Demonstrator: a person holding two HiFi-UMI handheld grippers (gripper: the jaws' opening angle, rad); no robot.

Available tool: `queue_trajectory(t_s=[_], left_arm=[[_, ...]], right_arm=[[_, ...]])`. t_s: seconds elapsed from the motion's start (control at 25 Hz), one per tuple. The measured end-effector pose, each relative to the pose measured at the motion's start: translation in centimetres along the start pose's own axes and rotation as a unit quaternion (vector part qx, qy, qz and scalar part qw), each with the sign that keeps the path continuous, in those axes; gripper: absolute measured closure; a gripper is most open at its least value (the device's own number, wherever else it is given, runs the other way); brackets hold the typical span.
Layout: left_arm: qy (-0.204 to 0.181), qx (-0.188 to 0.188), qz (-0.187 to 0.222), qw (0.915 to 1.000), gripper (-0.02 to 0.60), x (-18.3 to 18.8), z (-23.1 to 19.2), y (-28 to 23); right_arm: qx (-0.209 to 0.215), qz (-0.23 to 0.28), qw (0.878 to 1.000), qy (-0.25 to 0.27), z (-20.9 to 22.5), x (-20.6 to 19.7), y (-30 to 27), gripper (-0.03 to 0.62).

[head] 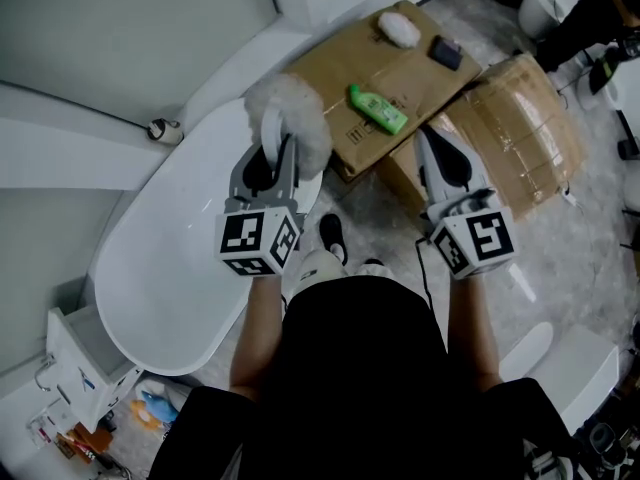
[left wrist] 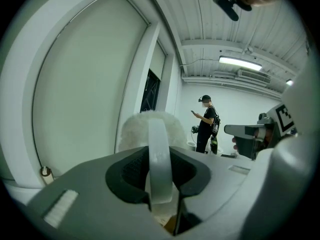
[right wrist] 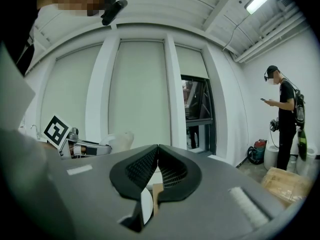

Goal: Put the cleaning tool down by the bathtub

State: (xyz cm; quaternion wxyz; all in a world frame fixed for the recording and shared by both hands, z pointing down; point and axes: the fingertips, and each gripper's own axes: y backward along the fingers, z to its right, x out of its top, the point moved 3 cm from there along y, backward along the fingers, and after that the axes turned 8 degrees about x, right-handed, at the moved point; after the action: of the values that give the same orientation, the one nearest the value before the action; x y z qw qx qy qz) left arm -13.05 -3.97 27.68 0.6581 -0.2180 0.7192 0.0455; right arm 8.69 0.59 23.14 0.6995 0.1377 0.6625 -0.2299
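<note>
**Fluffy tool held up by the tub**

The left gripper [head: 271, 151] has its jaws pinching the white handle [left wrist: 159, 156] of the cleaning tool [head: 297, 110]. The handle stands up between the two jaws. The soft, fluffy white head of the tool sticks out past the jaw tips.

Seen from above, the fluffy head is over the rim at one end of the white bathtub [head: 140, 278]. It is just beside a flat cardboard box [head: 330, 73] on the floor. The tool has not been put down.

The right gripper [head: 428, 138] holds nothing. Its jaws are pressed together, with their tips touching. It is over the floor beside a second cardboard box [head: 530, 118], well apart from the tool.

A green bottle [head: 377, 108] lies on the flat box. A small white fluffy thing [head: 398, 28] and a dark thing [head: 446, 52] lie there too.

Far off in the room, a person [right wrist: 285, 119] in dark clothes stands looking down at something in their hands.
</note>
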Motion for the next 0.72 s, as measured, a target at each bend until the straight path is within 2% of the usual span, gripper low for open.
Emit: queue_trajectory(t_s=[0.36,0.72], left_arm=[[0.005,-0.018,-0.014,0.9997,0.495,0.7,-4.0,-4.8],[0.015,-0.016,-0.050,0.9985,0.495,-1.2,-5.4,-6.8]], right_arm=[[-0.031,-0.002,0.999,-0.009,0.9,0.4,-5.0,0.586],[-0.038,-0.025,0.999,-0.024,1.4,-1.1,-6.8,0.585]])
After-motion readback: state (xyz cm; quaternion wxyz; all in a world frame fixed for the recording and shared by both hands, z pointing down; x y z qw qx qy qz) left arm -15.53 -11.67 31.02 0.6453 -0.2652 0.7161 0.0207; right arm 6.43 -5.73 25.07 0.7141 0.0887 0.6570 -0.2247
